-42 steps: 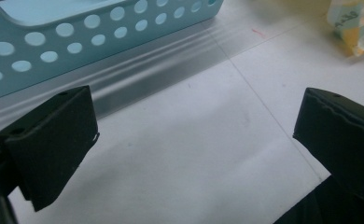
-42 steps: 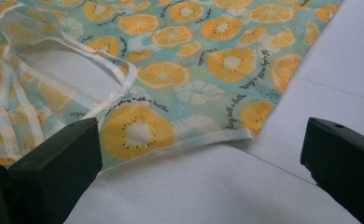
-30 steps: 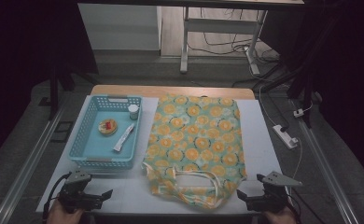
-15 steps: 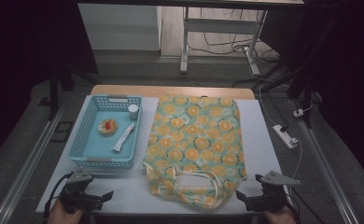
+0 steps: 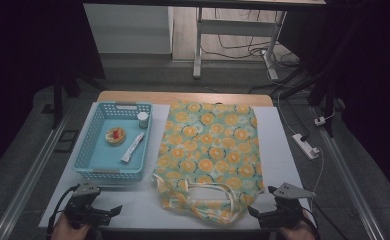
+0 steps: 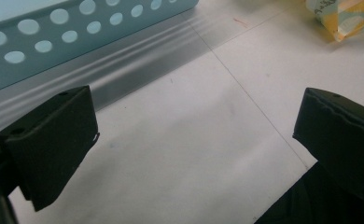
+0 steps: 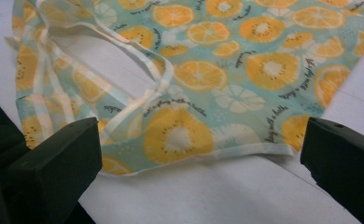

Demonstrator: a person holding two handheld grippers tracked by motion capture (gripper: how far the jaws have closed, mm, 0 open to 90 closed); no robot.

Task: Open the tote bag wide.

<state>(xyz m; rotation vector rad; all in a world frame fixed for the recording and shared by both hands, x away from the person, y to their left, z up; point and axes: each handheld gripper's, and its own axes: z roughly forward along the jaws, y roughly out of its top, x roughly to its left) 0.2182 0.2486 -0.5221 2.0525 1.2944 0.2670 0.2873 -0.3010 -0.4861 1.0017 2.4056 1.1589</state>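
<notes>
Left gripper [image 5: 114,211] at lower left of the high view, jaws apart over bare white table [image 5: 133,200], blue basket [image 5: 112,142] above it, orange-print cloth bag [image 5: 208,155] flat at centre, right gripper [image 5: 253,212] at lower right, jaws apart just beside the bag's handle end.

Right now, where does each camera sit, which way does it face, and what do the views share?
High view: above the near edge, facing forward and down on basket and bag; both hands, left gripper, right gripper.
Left gripper view: low on the table, toward the basket wall; open jaws.
Right gripper view: low, toward the bag's handle end; open jaws.
Shared: the bag appears in all three.
</notes>
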